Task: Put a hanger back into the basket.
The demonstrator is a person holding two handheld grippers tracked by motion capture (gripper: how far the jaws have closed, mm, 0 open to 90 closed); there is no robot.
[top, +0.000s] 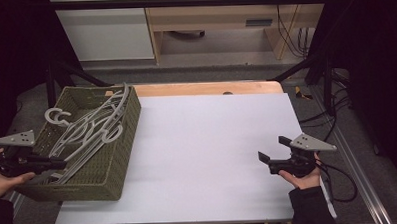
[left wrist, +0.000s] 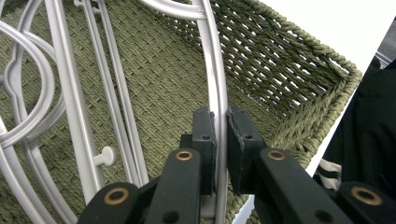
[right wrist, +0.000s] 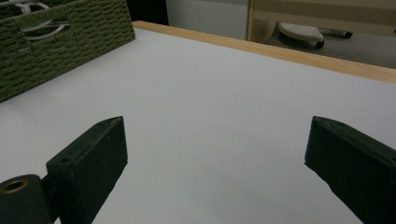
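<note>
Item one: grey hanger [left wrist: 215, 70], plastic, one curved arm of it running straight up between the jaws of my left gripper [left wrist: 220, 140]. The pads are clamped on that arm from both sides, and the arm passes on below them toward the gripper's body. This hanger lies inside the basket [left wrist: 299, 60], near its corner; in the high view my left gripper [top: 56, 164] reaches over the basket's near left rim.

Item two: remaining hangers [top: 87, 128], same grey plastic, heaped in the basket [top: 129, 122] beside the held one. In the left gripper view they lie to the left of my jaws: straight bars, a round hook loop, one small peg. In the high view their hooks point toward the basket's far left side and some arms stick up past its far rim.

Item three: basket, olive green, woven, rectangular, open top. It sits on the left edge of the white table top [top: 213, 156], partly overhanging it.

Item four: my right gripper [top: 273, 152], well apart from the basket, across the bare white surface and near the table's right edge. Its jaws stand wide apart with nothing between them, pointed toward the basket [right wrist: 60, 42], whose side handle slot shows a hanger behind it.
</note>
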